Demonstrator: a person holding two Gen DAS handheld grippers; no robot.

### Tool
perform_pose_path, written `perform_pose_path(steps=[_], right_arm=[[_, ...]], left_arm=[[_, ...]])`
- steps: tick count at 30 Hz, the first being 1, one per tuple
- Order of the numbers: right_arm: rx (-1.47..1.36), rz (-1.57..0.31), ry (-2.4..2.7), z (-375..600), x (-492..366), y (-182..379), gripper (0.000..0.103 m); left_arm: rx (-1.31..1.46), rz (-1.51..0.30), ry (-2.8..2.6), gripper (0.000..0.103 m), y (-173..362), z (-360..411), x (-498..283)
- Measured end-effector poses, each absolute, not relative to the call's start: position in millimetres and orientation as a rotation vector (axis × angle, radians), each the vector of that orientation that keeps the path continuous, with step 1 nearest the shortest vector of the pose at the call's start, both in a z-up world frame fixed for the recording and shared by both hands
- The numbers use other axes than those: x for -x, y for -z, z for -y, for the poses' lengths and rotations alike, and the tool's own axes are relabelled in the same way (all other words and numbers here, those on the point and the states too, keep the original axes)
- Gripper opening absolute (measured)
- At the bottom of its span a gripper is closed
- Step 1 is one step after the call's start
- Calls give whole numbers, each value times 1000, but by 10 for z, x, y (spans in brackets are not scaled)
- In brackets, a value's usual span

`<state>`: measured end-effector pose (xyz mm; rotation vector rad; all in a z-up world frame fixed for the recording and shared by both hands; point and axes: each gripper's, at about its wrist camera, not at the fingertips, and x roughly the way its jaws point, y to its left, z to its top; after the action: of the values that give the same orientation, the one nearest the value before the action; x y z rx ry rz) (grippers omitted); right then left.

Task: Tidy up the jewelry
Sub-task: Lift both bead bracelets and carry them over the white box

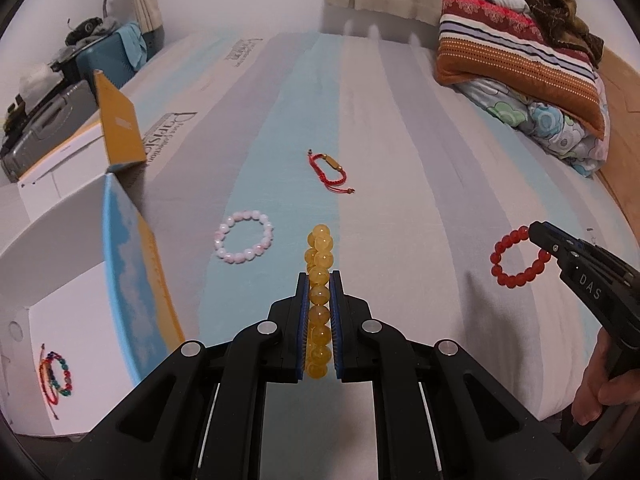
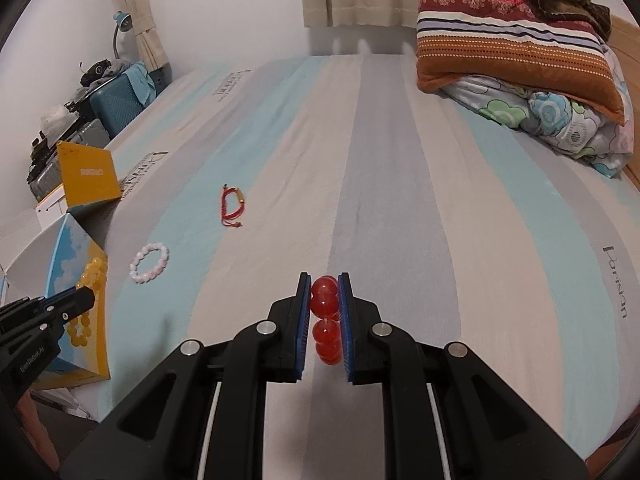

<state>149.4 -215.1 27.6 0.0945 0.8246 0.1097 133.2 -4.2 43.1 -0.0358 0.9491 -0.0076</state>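
My left gripper (image 1: 319, 278) is shut on a yellow bead bracelet (image 1: 318, 264), held edge-on above the striped bed. My right gripper (image 2: 324, 280) is shut on a red bead bracelet (image 2: 326, 312); in the left wrist view that bracelet (image 1: 516, 260) hangs from the right gripper (image 1: 538, 236) at the right. A pink-white bead bracelet (image 1: 244, 242) and a red cord bracelet (image 1: 330, 170) lie on the sheet ahead; both also show in the right wrist view, the pink-white bracelet (image 2: 150, 268) and the red cord bracelet (image 2: 232, 206). A white box (image 1: 48, 360) at the left holds a multicoloured bracelet (image 1: 56, 376).
The box's open blue-and-yellow lid (image 1: 132, 280) stands at the bed's left edge, with a second yellow-lidded box (image 1: 120, 124) behind it. Suitcases (image 1: 108, 56) and clutter stand at far left. Pillows and a folded quilt (image 1: 528, 64) lie at back right.
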Motion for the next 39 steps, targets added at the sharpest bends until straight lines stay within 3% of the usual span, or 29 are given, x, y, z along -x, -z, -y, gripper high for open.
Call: perform_pose_path(steps=[39], right_arm=[[32, -728, -335, 203, -1197, -1020, 13]], left_arm=[[96, -882, -210, 9, -877, -1855, -569]])
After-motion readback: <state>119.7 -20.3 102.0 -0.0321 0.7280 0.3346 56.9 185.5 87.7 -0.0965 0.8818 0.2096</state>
